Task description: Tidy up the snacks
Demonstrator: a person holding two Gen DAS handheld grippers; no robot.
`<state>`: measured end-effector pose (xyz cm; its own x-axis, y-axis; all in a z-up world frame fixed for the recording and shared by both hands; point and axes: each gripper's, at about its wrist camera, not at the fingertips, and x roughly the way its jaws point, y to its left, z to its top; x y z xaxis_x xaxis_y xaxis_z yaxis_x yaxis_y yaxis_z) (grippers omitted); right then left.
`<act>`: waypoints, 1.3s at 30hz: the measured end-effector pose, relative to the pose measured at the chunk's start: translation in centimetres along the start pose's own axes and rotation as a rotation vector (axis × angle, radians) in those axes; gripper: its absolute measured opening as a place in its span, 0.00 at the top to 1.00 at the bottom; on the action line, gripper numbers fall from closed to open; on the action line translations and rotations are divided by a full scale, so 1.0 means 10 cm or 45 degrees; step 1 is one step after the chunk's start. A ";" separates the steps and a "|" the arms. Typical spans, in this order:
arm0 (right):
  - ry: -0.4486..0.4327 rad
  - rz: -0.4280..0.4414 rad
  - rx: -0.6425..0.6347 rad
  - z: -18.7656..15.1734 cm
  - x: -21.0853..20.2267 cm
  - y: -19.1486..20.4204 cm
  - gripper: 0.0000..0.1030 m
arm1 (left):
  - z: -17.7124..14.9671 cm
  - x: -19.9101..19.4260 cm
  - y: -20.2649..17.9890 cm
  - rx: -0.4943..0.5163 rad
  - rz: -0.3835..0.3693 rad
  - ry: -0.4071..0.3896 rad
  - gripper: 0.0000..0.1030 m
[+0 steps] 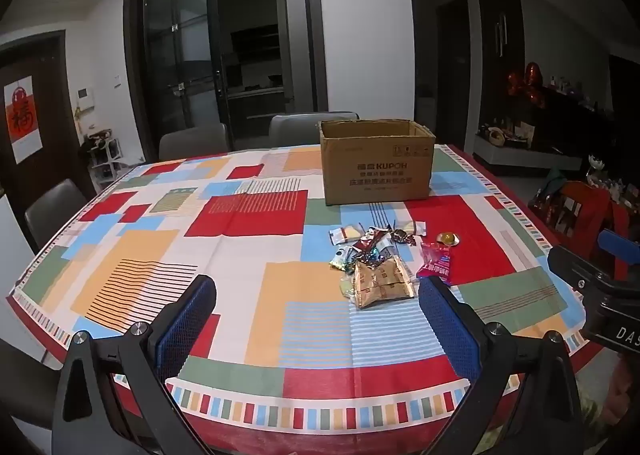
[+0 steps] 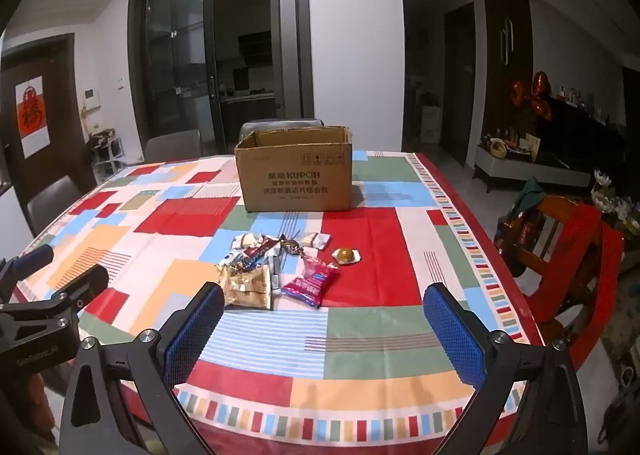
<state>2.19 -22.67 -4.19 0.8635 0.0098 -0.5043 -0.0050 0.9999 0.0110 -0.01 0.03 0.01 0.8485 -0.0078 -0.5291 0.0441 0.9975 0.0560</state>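
With nothing yet lifted, looks like the very start: left gripper (image 1: 316,319) and right gripper (image 2: 324,323) both spread wide, holding nothing, above the near table edge. Loose pile of small foil and plastic snack packets (image 2: 276,267), roughly ten, on the patchwork tablecloth (image 2: 360,339). One open brown cardboard box (image 2: 294,175) behind. Next: pinch one packet, probably the pink one (image 2: 310,281).

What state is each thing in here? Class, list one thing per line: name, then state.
Box: upright on the table, top flaps open, inside not visible.
Snacks: loose pile in front of the box, none packed that can be seen.
Gold packet: lying flat, nearest the fingers.
Pink packet: lying flat, sealed.
Left gripper: open, holding nothing.
Right gripper: open, holding nothing.
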 end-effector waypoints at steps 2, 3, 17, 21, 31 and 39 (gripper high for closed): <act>-0.008 0.008 0.014 0.00 -0.01 -0.01 0.02 | 0.00 0.00 0.00 0.000 -0.002 -0.002 0.00; -0.007 0.009 0.011 0.00 -0.01 -0.01 0.02 | 0.00 0.00 0.00 0.000 0.002 -0.001 0.00; -0.014 0.012 0.004 0.03 -0.02 0.01 0.02 | 0.02 -0.05 0.00 0.002 -0.018 -0.034 0.00; -0.020 0.012 0.005 0.03 -0.04 0.02 0.02 | 0.03 -0.06 0.01 0.002 -0.019 -0.034 0.00; -0.028 0.013 0.004 0.02 -0.05 0.02 0.02 | 0.03 -0.07 0.00 0.002 -0.019 -0.036 0.00; -0.032 0.013 0.003 0.02 -0.05 0.01 0.02 | 0.06 -0.10 0.02 0.003 -0.017 -0.042 0.00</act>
<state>1.82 -22.62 -3.80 0.8758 0.0201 -0.4823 -0.0128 0.9998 0.0183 -0.51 0.19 1.05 0.8648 -0.0234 -0.5015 0.0565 0.9971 0.0510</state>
